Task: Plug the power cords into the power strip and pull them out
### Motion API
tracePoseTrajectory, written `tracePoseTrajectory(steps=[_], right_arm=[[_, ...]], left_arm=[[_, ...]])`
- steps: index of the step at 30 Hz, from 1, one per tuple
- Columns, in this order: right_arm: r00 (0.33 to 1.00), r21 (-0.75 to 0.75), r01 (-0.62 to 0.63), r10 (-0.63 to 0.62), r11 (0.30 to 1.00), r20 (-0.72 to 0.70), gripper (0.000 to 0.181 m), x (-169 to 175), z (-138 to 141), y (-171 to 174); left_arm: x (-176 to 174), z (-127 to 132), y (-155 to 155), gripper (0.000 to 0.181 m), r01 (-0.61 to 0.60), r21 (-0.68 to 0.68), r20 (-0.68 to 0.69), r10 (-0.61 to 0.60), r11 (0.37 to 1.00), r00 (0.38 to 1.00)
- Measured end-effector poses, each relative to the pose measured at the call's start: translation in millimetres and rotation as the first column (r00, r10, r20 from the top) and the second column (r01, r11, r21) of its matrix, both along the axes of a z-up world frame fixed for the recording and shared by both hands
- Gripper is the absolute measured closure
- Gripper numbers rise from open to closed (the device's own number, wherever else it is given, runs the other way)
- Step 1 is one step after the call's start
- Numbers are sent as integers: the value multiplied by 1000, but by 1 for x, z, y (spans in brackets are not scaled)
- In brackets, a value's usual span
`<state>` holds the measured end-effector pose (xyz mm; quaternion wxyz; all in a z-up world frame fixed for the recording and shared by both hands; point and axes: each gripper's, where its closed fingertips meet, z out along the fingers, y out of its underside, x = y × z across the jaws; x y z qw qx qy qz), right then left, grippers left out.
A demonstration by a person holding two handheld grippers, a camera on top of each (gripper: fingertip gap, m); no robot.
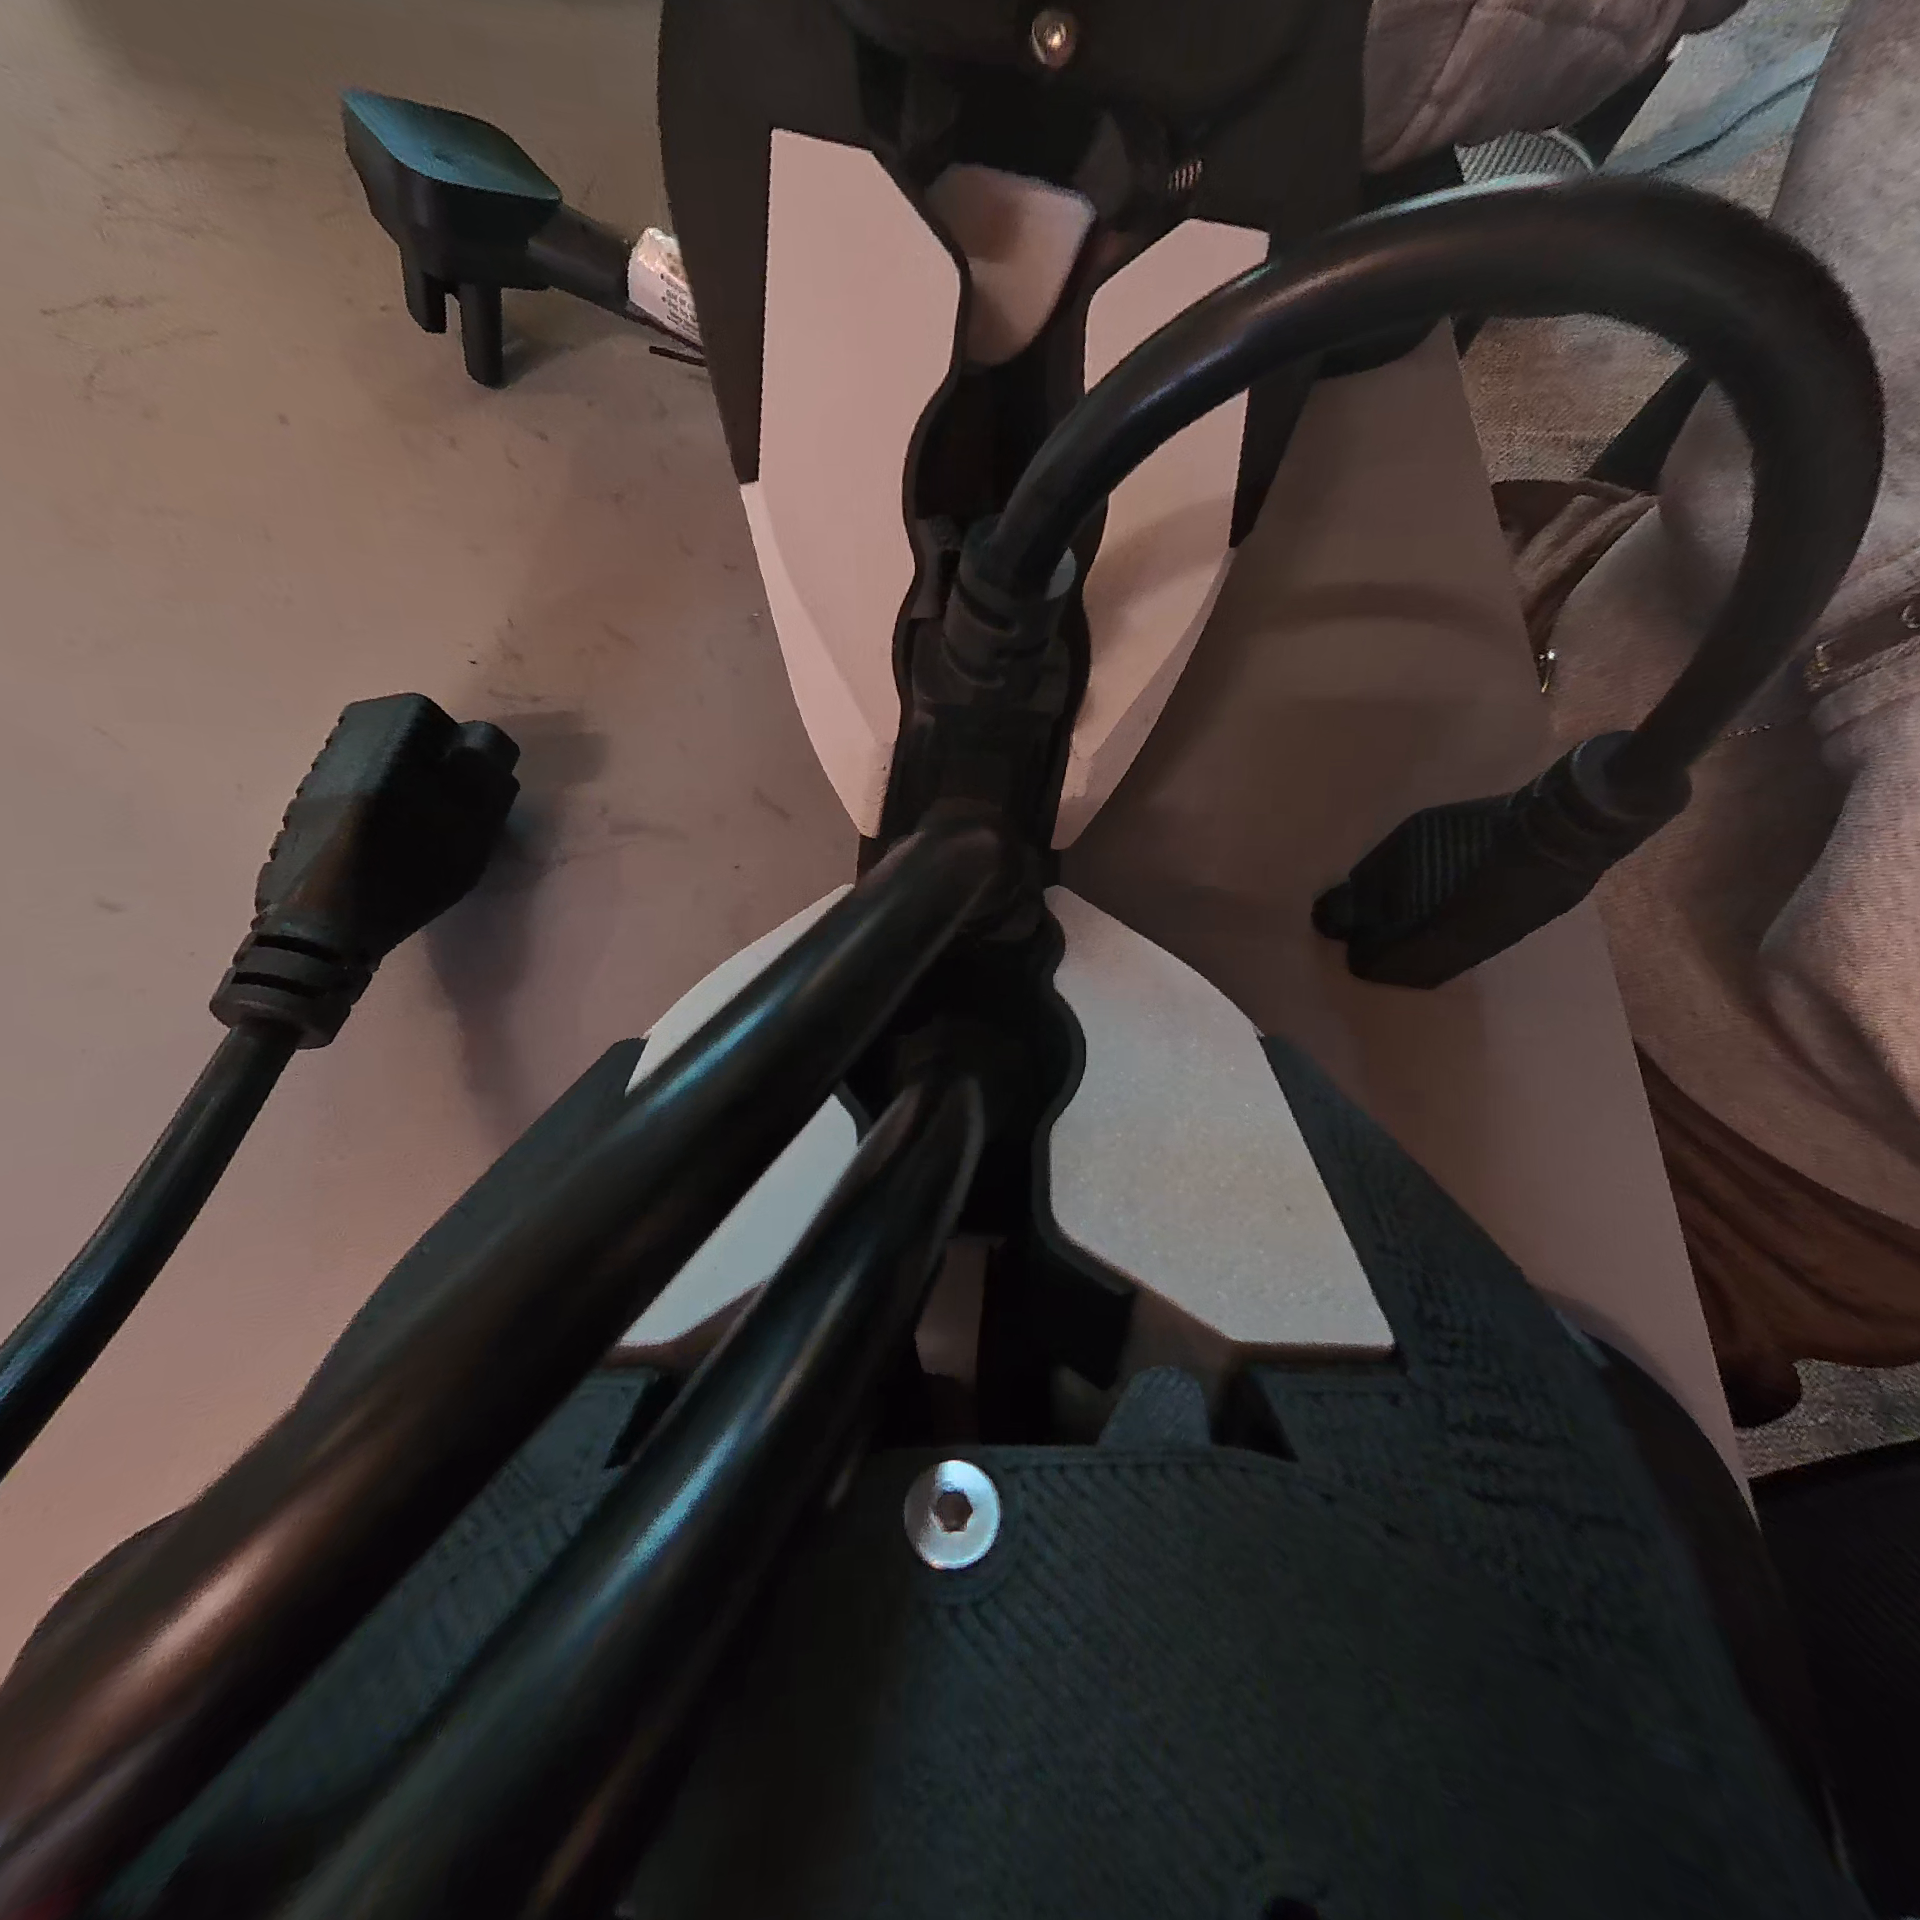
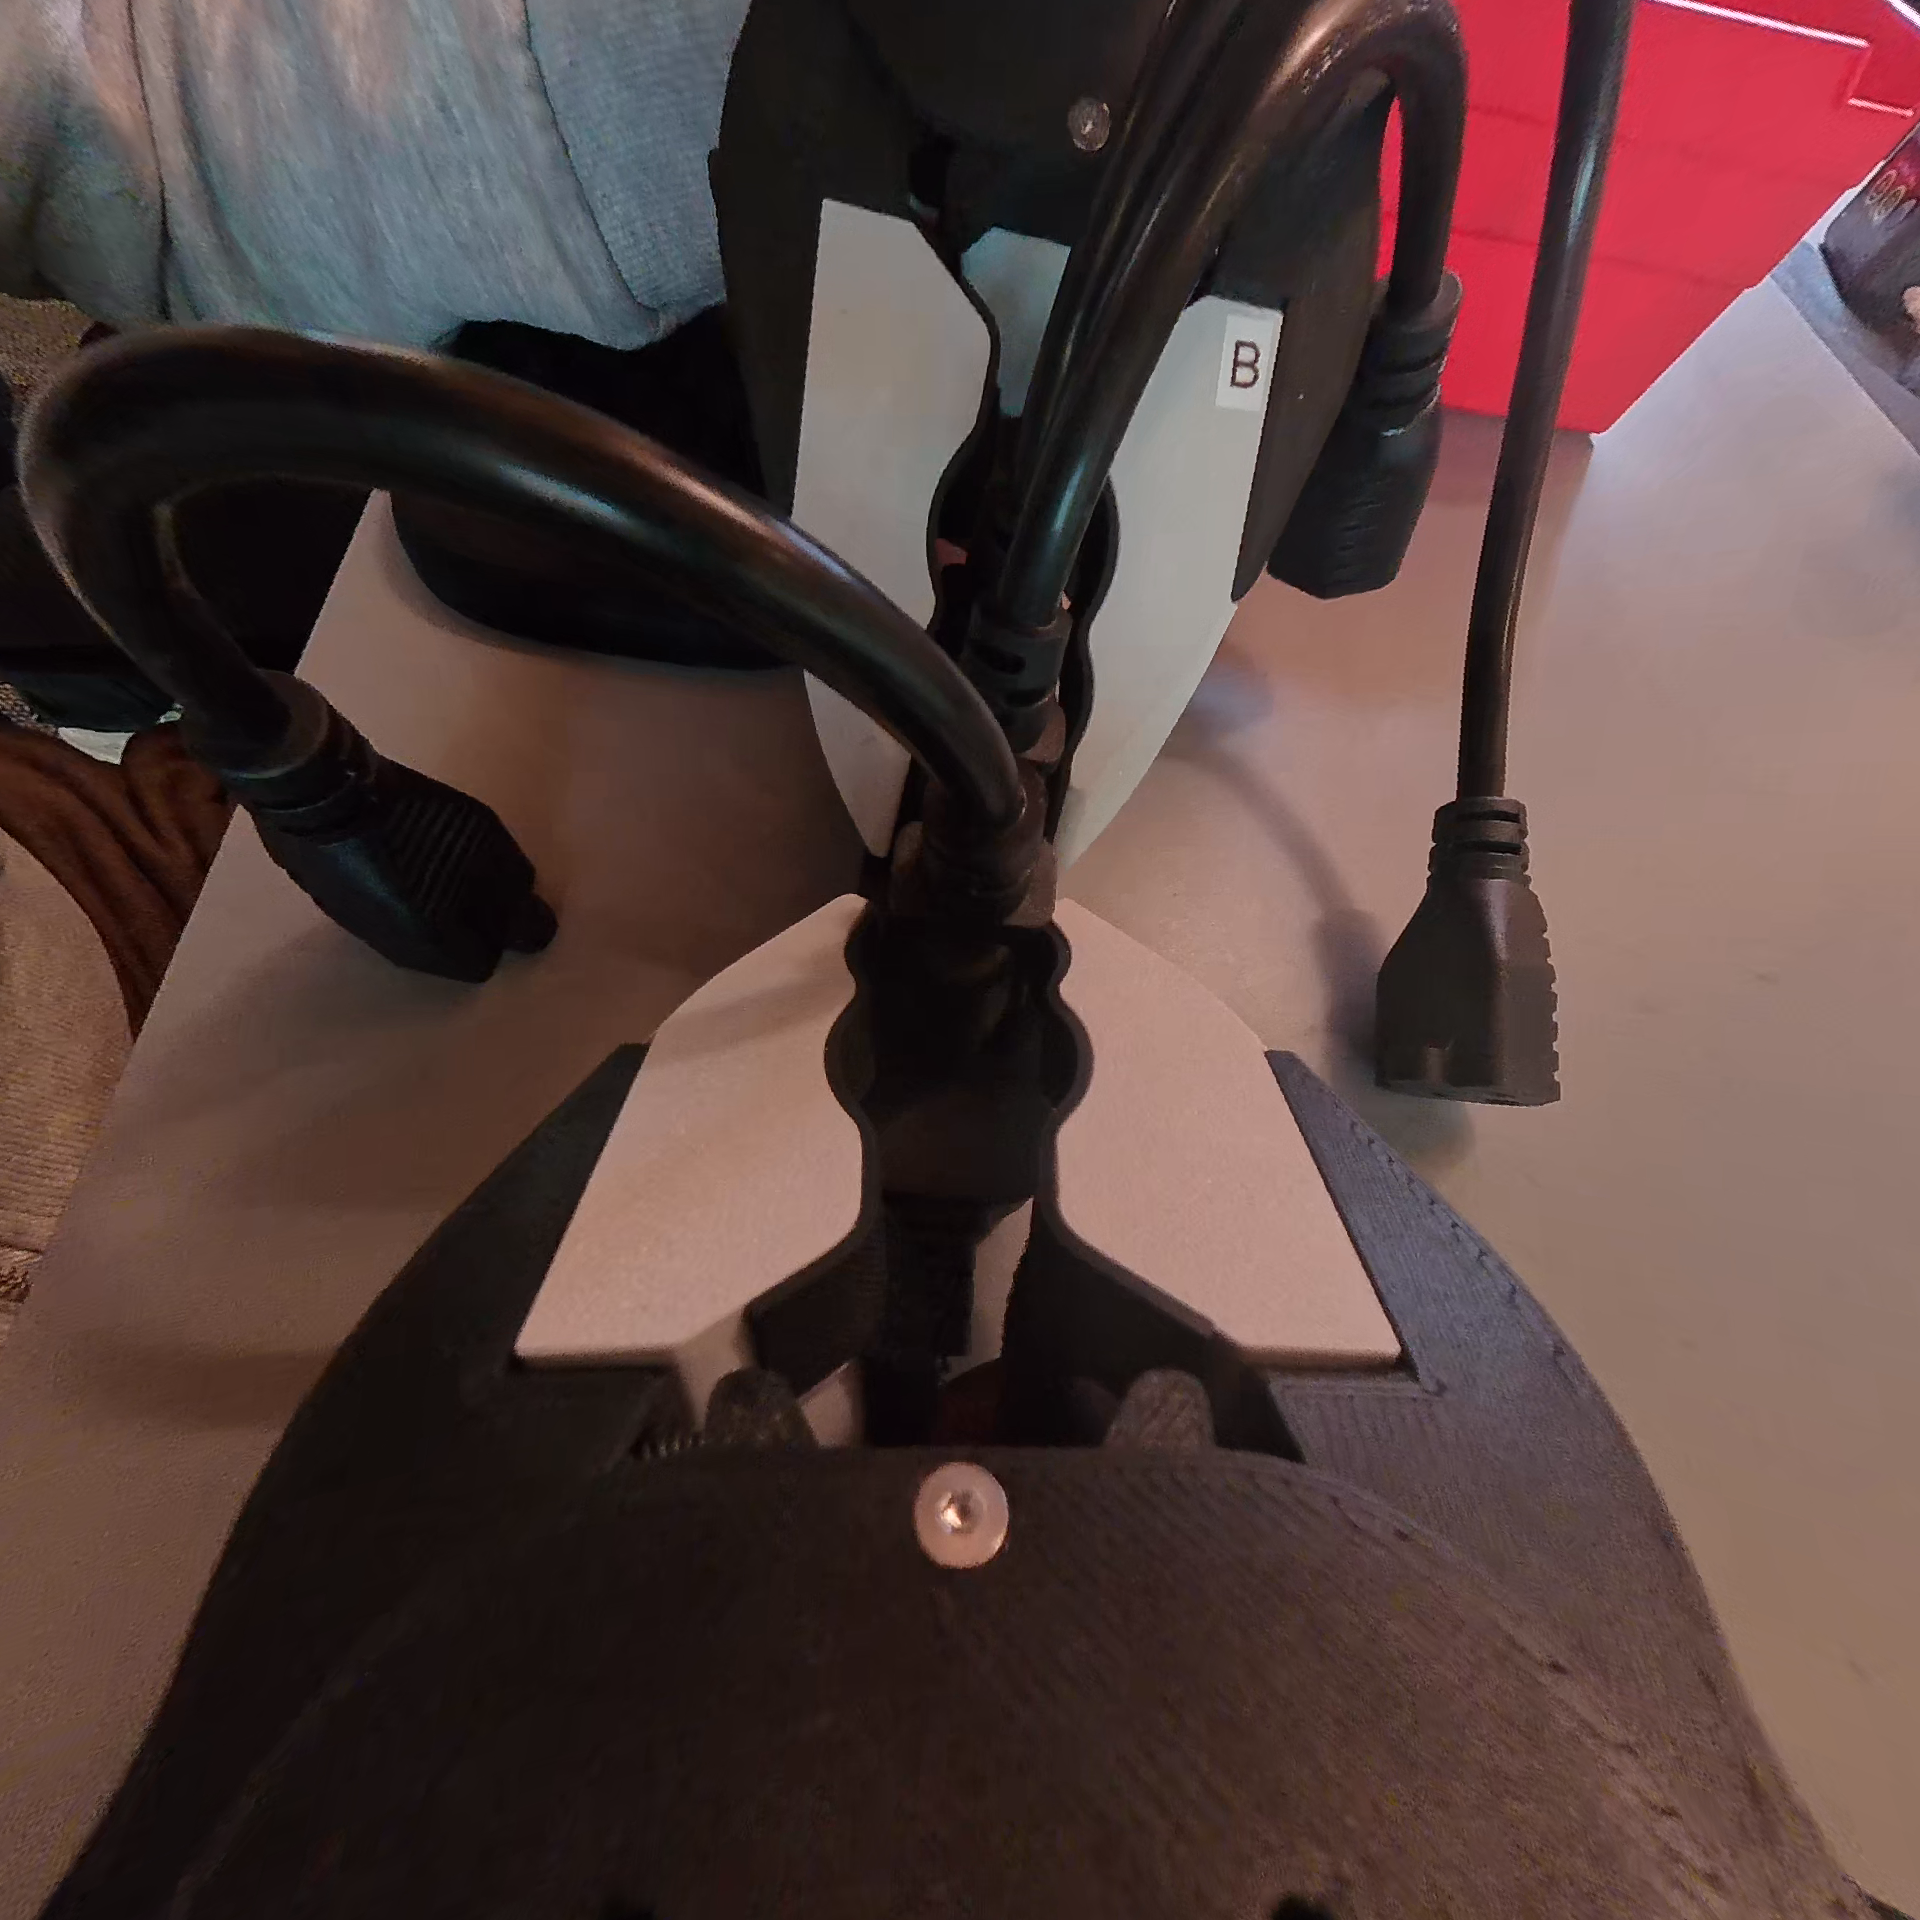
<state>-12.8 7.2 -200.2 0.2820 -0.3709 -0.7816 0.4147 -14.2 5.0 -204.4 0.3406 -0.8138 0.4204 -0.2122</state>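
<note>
Nearest the left wrist camera, the left gripper (image 1: 982, 914) has its jaws pressed in on a black plug body, and two thick black cords (image 1: 644, 1174) run back from that grip past the lens. Nearest the right wrist camera, the right gripper (image 2: 961, 914) has its jaws pinching another black connector (image 2: 971, 997), whose cord (image 2: 499, 436) arches up and leftward to a ribbed socket end (image 2: 416, 883) resting on the bench (image 2: 1558, 1351).

The two grippers face each other tip to tip, so the two held pieces meet between them. Whether they are fully seated or partly apart cannot be told, because the black parts merge at the joint.

Farther out in the left view, a loose socket end (image 1: 364, 842) lies on the bench to the left, and a flat three-pin plug (image 1: 447, 197) rests beyond it. In the right view another socket end (image 2: 1475, 997) stands on the bench to the right, and a red box (image 2: 1662, 208) sits at the back. No power strip body can be made out in either view.

The step in hand appears to be mating or separating a plug and socket held in mid-air. The next move calls for a straight pull or push along the pin axis, both grips firm, without twisting.
</note>
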Motion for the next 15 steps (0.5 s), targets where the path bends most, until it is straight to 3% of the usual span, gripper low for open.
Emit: tracePoseTrajectory(steps=[15], right_arm=[[1000,-79,16,-17,997,-13,155,-2,8,-2]], left_arm=[[1,0,0,154,-14,-13,36,14,1000,999]])
